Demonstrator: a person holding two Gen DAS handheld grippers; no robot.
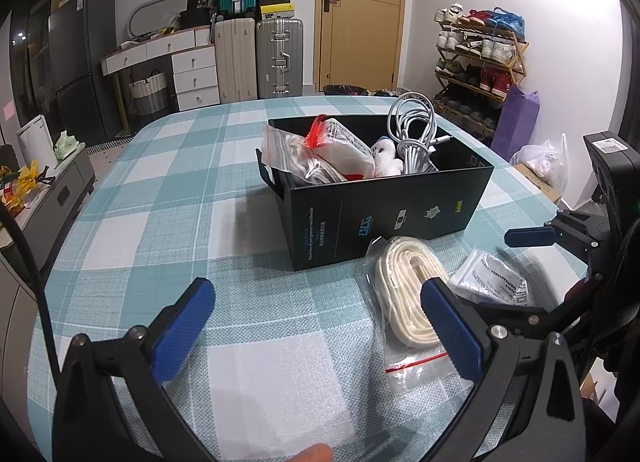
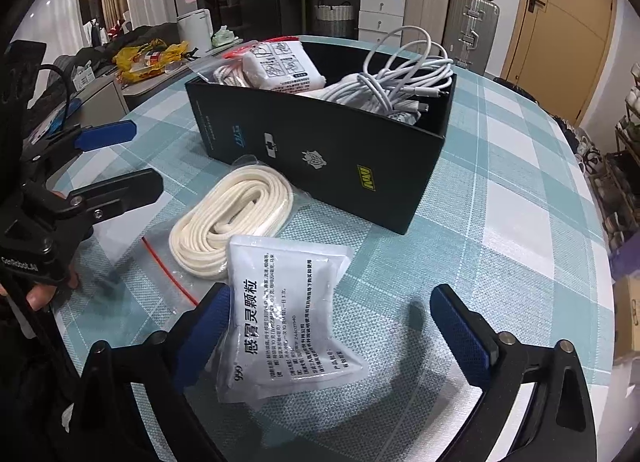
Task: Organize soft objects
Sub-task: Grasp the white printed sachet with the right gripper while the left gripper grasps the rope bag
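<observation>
Two items left out: a bagged cord bundle and a medicine sachet lie on the checked tablecloth (image 1: 160, 190), just in front of the black box (image 1: 384, 198).

Left wrist view: the left gripper (image 1: 316, 326) hovers low over bare cloth, jaws spread wide and holding nothing; its right finger overlaps the bagged cream cord (image 1: 404, 290).
Box contents: zip bags, a white plush toy (image 1: 386, 160) and coiled white cables (image 1: 412, 130) already sit inside.

Right wrist view: the right gripper (image 2: 336, 330) straddles the white medicine sachet (image 2: 288, 322), jaws wide, nothing gripped; the left pad appears to touch the sachet's edge, the right pad stands well clear.
Sachet look: flat white packet with black Chinese print, slightly puffed, overlapping the cord bag.
Handling: probably light, limp and slick-skinned; pinching across its short width near the middle seems safest.
Cord bundle (image 2: 232, 218): cream loops in a clear red-sealed zip bag, soft; the loose plastic may slide.
</observation>
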